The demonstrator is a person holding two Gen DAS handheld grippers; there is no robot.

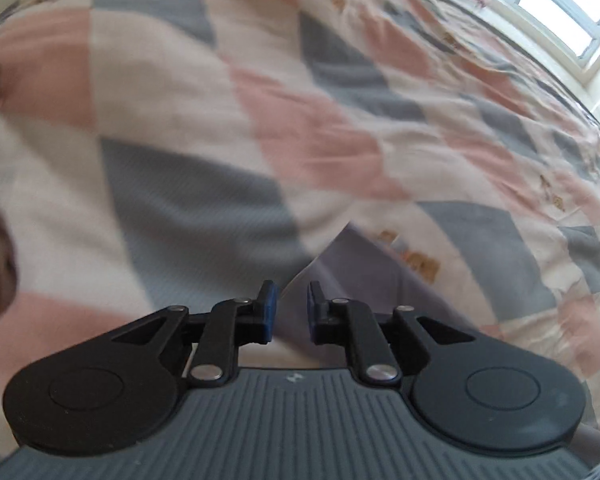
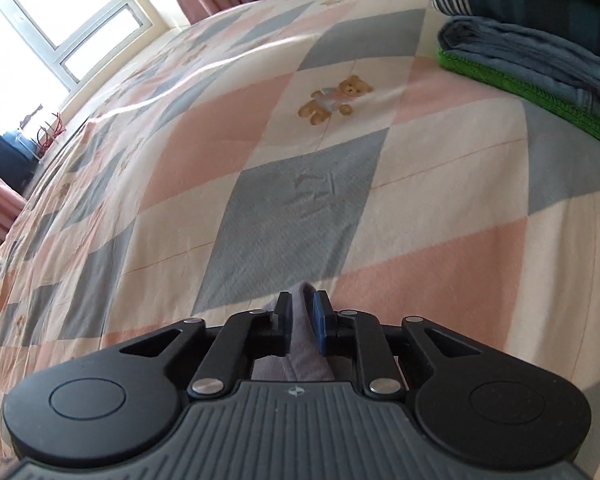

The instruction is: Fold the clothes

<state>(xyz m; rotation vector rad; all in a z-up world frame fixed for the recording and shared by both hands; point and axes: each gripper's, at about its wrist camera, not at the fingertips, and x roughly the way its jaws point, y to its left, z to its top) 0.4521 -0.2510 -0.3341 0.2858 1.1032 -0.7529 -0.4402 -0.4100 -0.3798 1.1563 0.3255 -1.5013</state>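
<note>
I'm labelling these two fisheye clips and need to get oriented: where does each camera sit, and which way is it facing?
Left wrist: sits on the left gripper, tilted down at the patchwork bedspread, window at upper right; only its parted jaws show, lilac garment beyond them.
Right wrist: sits on the right gripper, tilted down across the bed toward a window at upper left, folded clothes stack at right; lilac cloth between its pads.
Shared: bedspread, lilac garment, a window.
</note>
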